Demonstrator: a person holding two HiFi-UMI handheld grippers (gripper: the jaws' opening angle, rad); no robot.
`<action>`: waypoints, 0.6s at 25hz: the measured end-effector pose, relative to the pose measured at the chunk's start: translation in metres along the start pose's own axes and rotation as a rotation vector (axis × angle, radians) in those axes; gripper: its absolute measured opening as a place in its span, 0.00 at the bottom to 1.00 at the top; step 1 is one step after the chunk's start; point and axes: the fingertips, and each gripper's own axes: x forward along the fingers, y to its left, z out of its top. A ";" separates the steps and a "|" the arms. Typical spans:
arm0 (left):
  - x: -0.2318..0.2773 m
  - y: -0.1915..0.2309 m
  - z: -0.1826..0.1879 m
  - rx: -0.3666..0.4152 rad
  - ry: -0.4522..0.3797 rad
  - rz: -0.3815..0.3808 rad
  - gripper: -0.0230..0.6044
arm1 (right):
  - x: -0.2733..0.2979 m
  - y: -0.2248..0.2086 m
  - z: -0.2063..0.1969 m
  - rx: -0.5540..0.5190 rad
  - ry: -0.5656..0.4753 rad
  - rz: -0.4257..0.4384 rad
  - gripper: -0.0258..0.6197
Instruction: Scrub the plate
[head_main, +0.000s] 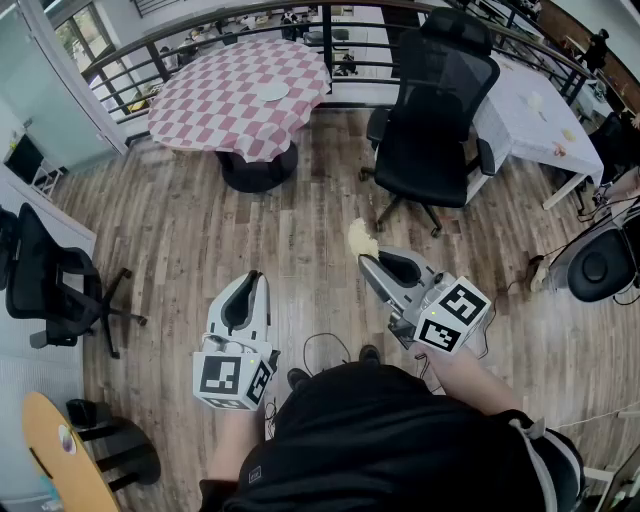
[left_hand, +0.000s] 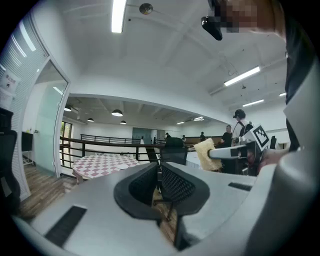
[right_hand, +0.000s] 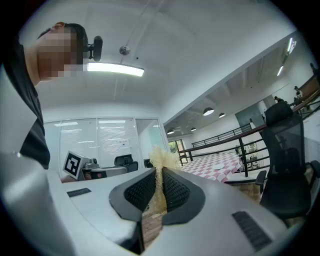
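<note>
A white plate (head_main: 274, 92) lies far off on a round table with a pink-and-white checked cloth (head_main: 215, 105). My right gripper (head_main: 364, 260) is held level at waist height, shut on a yellow sponge (head_main: 361, 238) that sticks out past its tips. The right gripper view shows the sponge (right_hand: 160, 159) squeezed between the black pads, with the plate (right_hand: 219, 166) small in the distance. My left gripper (head_main: 252, 284) is beside it, shut with nothing between its jaws. From the left gripper view (left_hand: 159, 172) I see the sponge (left_hand: 206, 152) to the right.
A black office chair (head_main: 432, 110) stands between me and a white-clothed table (head_main: 540, 110) at the right. Another black chair (head_main: 50, 285) is at the left, with a railing (head_main: 200, 40) behind the checked table. Wooden floor (head_main: 200, 230) lies between me and the tables.
</note>
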 end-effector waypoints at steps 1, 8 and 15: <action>0.000 -0.002 0.000 -0.001 0.002 0.000 0.09 | -0.002 0.000 -0.001 0.002 0.002 -0.001 0.10; 0.008 -0.022 -0.002 -0.006 0.005 0.014 0.09 | -0.020 -0.014 0.000 0.001 0.007 0.003 0.10; 0.031 -0.048 0.001 -0.002 0.003 0.044 0.09 | -0.048 -0.045 0.011 0.024 -0.013 0.019 0.11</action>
